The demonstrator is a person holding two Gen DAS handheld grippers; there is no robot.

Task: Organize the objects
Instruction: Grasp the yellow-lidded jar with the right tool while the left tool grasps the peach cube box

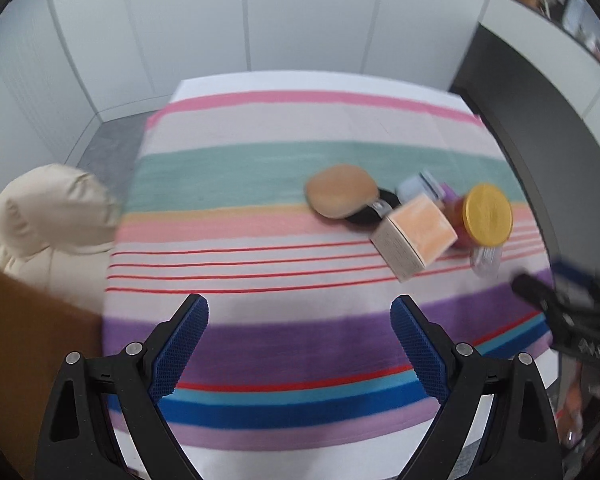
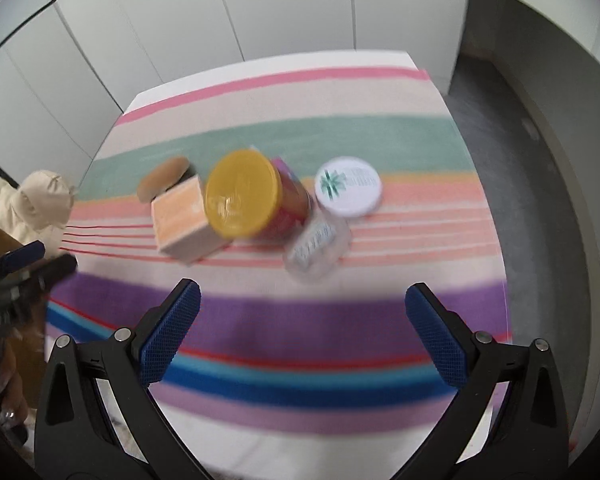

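Observation:
A cluster of objects sits on the striped cloth point(image 1: 260, 168). A jar with a yellow lid point(image 2: 242, 199) stands in the middle, also in the left wrist view point(image 1: 487, 214). An orange box point(image 2: 182, 218) lies left of it point(image 1: 414, 236). A tan round puff on a black disc point(image 1: 342, 191) lies behind point(image 2: 162, 178). A clear plastic container point(image 2: 316, 246) and a white round lid with a green logo point(image 2: 349, 191) lie to the right. My left gripper point(image 1: 300, 312) is open and empty above the purple stripe. My right gripper point(image 2: 302, 300) is open and empty, in front of the jar.
White cabinet panels point(image 1: 260, 12) stand behind the table. A cream jacket point(image 1: 48, 212) and a brown surface point(image 1: 24, 340) are at the left. Grey floor point(image 2: 540, 160) runs along the right side. The right gripper's body point(image 1: 572, 312) shows at the left view's right edge.

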